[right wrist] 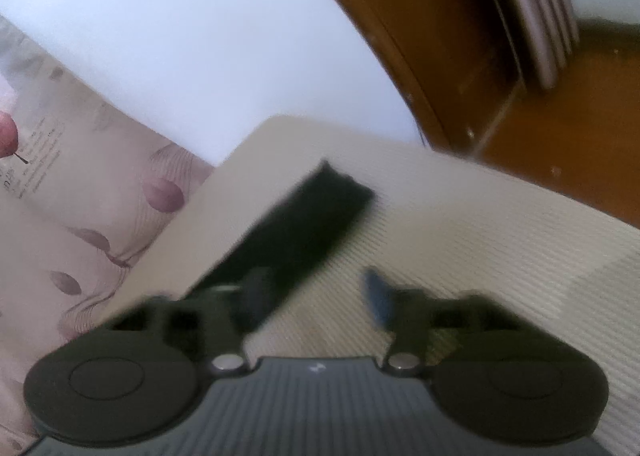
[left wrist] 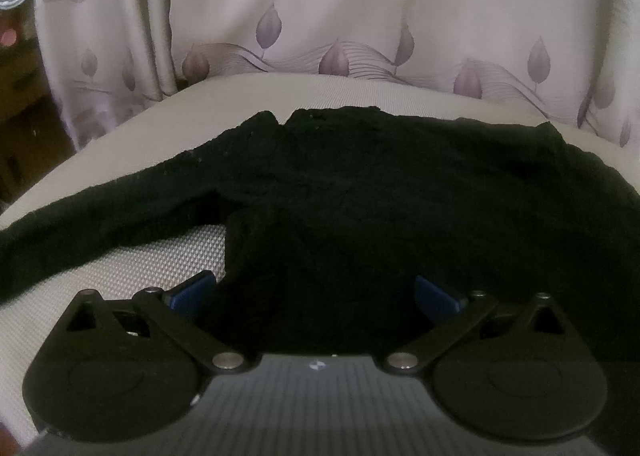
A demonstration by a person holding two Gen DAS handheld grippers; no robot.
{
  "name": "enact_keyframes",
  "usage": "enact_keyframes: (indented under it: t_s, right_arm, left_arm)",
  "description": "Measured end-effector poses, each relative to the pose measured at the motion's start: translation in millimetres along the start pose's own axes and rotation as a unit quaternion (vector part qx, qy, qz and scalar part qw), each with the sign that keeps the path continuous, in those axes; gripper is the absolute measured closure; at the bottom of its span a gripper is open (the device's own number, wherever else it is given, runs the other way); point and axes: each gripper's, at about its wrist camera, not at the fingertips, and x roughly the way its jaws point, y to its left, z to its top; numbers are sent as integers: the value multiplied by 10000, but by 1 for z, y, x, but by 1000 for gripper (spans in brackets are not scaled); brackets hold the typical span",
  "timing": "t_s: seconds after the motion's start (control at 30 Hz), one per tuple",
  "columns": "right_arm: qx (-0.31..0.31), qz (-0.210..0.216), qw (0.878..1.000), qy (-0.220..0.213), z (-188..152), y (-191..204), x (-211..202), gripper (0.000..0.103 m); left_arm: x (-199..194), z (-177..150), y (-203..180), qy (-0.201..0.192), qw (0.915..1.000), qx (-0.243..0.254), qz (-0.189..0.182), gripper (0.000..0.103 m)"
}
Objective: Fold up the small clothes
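Observation:
A black knitted top lies spread flat on a beige woven surface, with one long sleeve running off to the left. My left gripper stands open over the garment's near left edge, its blue pads far apart and not pressing the cloth. The blurred right wrist view has the other black sleeve lying straight along the beige surface. My right gripper is open at the sleeve's near part, the left finger over the cloth and the blue right pad beside it.
A pale curtain with purple leaf prints hangs right behind the surface's far edge and also appears as the curtain on the left in the right wrist view. Brown wooden furniture stands past the surface's far right corner, under a white wall.

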Motion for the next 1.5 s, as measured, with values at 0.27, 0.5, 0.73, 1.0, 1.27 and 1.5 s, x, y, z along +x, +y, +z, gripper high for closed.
enact_keyframes:
  t_s: [0.27, 0.5, 0.73, 1.0, 1.27, 1.5]
  right_arm:
    - [-393, -281, 9984, -310, 14, 27, 45, 25]
    - [-595, -15, 9981, 138, 17, 28, 52, 98]
    - [-205, 452, 9985, -211, 39, 41, 9, 98]
    - [-654, 1448, 9863, -445, 40, 158, -26, 98]
    - [-1563, 3219, 9336, 177, -83, 346, -25, 98]
    - [-2463, 3215, 9027, 1450, -265, 414, 28, 98]
  left_arm:
    - [0, 0, 1, -11, 10000, 18, -4, 0]
    - [-1, 1, 0, -11, 10000, 41, 19, 0]
    - [-20, 15, 8, -455, 9988, -37, -182, 0]
    - [-24, 17, 26, -576, 9978, -319, 16, 0]
    - [-45, 3, 49, -657, 9962, -553, -176, 0]
    - [-36, -11, 71, -375, 9964, -726, -222, 0]
